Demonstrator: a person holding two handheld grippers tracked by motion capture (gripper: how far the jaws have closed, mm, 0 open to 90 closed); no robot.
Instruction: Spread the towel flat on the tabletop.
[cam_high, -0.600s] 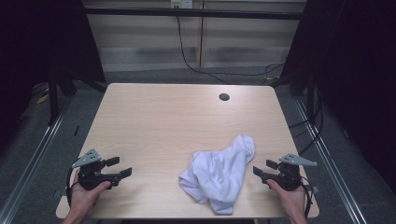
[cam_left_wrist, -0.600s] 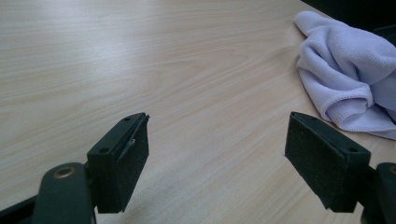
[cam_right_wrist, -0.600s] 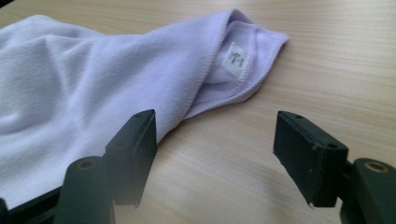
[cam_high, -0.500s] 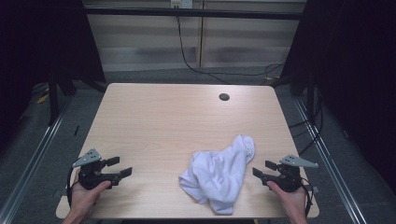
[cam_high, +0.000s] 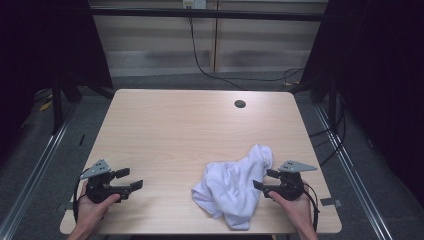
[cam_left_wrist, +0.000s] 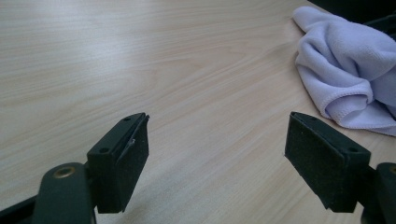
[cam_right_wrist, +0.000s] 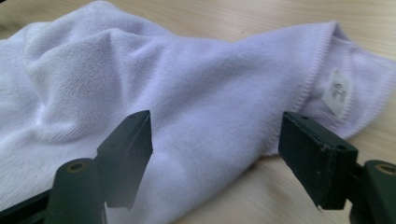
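- White terry towel lies crumpled on the wooden table, near its front right edge.
- Your right gripper sits at the towel's edge, jaws apart, nothing clamped.
- Your left gripper rests well apart, jaws wide over bare wood.
- A round grommet hole sits far back.

Even overhead light brightens the table, surroundings fall dark, and both tool views blur toward their near edges.

high view looks down on the whole table from above; both gripper views skim low, sharing the white towel.
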